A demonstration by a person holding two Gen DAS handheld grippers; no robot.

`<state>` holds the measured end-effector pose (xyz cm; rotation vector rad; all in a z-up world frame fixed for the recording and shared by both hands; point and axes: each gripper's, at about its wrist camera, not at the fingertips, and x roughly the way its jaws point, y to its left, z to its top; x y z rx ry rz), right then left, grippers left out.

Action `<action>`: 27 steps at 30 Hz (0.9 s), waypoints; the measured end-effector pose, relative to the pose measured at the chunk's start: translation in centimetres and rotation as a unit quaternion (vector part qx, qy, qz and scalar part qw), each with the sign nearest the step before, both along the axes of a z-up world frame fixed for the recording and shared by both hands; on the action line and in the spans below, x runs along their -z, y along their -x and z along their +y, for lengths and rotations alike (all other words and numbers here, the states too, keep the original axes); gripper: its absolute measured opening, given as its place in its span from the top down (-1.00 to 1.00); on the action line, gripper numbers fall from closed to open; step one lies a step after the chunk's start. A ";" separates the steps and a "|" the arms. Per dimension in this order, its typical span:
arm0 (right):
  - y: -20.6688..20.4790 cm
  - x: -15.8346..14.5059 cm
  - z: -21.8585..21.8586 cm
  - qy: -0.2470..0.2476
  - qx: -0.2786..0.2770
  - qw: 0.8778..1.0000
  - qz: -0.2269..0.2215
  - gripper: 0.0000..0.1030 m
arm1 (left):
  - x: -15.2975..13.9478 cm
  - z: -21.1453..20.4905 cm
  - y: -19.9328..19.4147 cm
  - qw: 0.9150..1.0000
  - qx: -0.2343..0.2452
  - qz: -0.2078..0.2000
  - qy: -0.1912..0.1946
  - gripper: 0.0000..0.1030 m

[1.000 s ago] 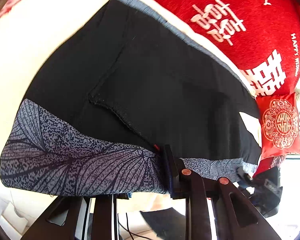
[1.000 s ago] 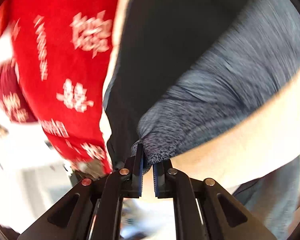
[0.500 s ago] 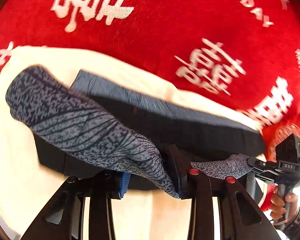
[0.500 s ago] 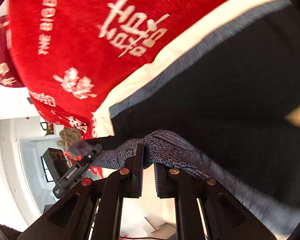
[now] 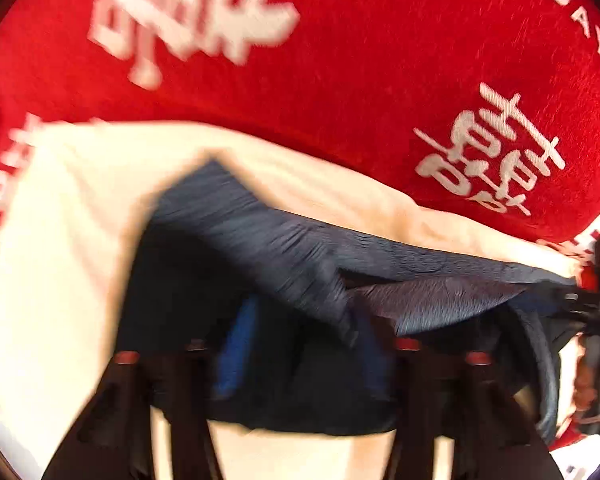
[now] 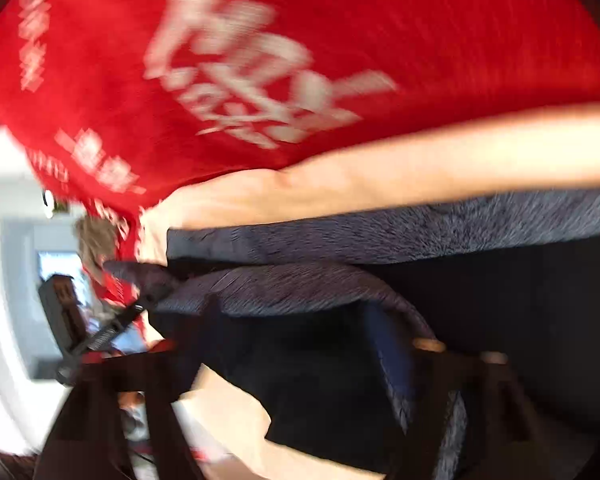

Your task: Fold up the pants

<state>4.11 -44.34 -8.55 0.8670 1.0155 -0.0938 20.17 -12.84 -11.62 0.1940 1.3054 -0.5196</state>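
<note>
Although both wrist views are motion-blurred, the pants (image 5: 228,264) read clearly: dark fabric with a grey patterned band, lying on a cream sheet (image 5: 60,240) in front of a red blanket (image 5: 340,100) printed with white characters. Left gripper (image 5: 300,340): fingers spread wide, a grey fold touching the right finger (image 5: 370,344); whether anything is pinched cannot be told. Right gripper (image 6: 296,340): fingers wide apart over the dark cloth, gripping nothing visible. Grey fold (image 6: 284,288) sits just ahead of it.

Pants (image 5: 260,264) — black with speckled grey-blue trim; blanket (image 5: 360,80) — red with white lettering; sheet (image 5: 60,240) cream.
</note>
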 end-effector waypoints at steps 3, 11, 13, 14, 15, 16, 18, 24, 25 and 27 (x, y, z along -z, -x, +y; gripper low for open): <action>0.3 -2.1 1.9 0.025 -0.026 0.999 -0.008 -0.20 | -0.6 0.8 0.6 1.000 0.012 -0.014 -0.024 -0.28; -6.1 3.9 4.5 0.099 -0.099 0.988 0.064 0.46 | 6.5 -1.8 -0.8 0.993 0.016 -0.045 -0.103 -0.28; -6.9 4.5 2.2 0.111 -0.084 0.989 0.059 0.78 | 6.6 -1.1 -0.9 0.993 0.024 -0.064 -0.091 -0.28; -6.7 4.6 1.3 0.095 -0.074 0.991 0.055 0.80 | 6.6 -1.0 -1.0 0.991 0.030 -0.071 -0.106 -0.30; -6.3 4.6 0.1 0.060 -0.057 0.996 0.045 0.81 | 6.7 -0.6 -1.1 0.991 0.033 -0.068 -0.109 -0.34; -5.5 4.4 -0.7 0.036 -0.036 0.998 0.037 0.80 | 6.6 0.1 -1.3 0.993 0.023 -0.057 -0.106 -0.34; -3.5 3.0 -1.5 0.033 -0.011 0.999 0.025 0.71 | 5.9 0.9 -1.6 0.994 0.006 -0.039 -0.106 -0.34; 6.1 -0.8 -1.5 0.046 0.021 0.999 0.015 -0.08 | 3.3 -0.7 2.8 0.994 0.013 -0.012 -0.108 -0.34; 7.8 -0.9 -1.5 0.032 0.028 0.999 0.016 -0.08 | 3.0 -1.8 4.4 0.994 0.031 -0.007 -0.103 -0.34; 10.5 -0.7 -1.3 0.009 0.048 0.999 0.022 -0.08 | 3.1 -3.9 7.0 0.993 0.062 0.002 -0.096 -0.34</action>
